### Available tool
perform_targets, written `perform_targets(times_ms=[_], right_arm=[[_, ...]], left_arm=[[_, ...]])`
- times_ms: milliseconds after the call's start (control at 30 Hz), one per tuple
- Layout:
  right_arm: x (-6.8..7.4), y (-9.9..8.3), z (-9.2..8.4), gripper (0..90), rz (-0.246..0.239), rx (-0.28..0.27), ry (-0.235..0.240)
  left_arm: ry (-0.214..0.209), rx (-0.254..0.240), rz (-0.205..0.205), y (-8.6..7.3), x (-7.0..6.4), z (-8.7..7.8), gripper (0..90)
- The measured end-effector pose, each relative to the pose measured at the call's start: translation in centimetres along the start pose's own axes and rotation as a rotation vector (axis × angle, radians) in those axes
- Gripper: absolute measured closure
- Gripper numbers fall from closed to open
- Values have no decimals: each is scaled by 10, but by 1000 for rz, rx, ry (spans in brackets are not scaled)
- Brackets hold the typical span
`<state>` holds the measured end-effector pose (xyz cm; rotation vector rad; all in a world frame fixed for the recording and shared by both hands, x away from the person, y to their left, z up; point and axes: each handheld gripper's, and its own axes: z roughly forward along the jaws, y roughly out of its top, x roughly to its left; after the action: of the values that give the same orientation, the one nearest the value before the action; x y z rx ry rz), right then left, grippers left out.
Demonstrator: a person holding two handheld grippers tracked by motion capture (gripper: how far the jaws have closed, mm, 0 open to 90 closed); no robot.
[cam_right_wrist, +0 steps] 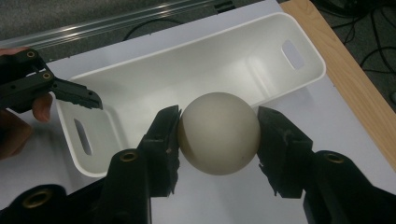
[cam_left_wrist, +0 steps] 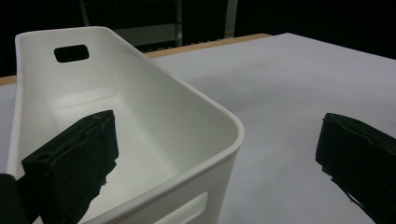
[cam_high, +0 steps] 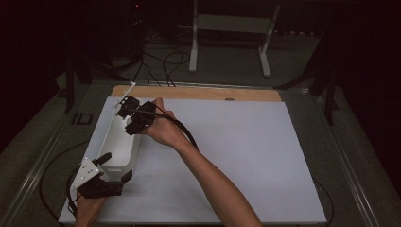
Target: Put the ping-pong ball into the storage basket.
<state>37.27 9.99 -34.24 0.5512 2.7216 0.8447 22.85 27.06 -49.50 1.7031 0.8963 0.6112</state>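
Between the right tongs (cam_right_wrist: 218,135), a pale ball (cam_right_wrist: 218,133), clamped by both jaws, one on each side. Just beyond and below the ball, a long white bin (cam_right_wrist: 196,70) on the white sheet of the table (cam_right_wrist: 289,196). At the bin's near end, the left tongs (cam_left_wrist: 215,149), spread wide: one jaw inside the bin, the other outside over the sheet, the end wall between them, neither jaw pressing on it. Farther off, past the bin's far end, a bare wooden strip (cam_high: 198,92) of table.
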Motion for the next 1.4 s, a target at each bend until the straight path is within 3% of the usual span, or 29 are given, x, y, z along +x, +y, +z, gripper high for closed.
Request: perform_targets(times_ms=[1067, 1400], right_arm=[[14, 14, 23, 504, -28, 7, 41], [15, 19, 32, 504, -8, 19, 58]], left_arm=[[0, -11, -8, 0, 1, -2, 0], [0, -14, -7, 0, 1, -3, 0]])
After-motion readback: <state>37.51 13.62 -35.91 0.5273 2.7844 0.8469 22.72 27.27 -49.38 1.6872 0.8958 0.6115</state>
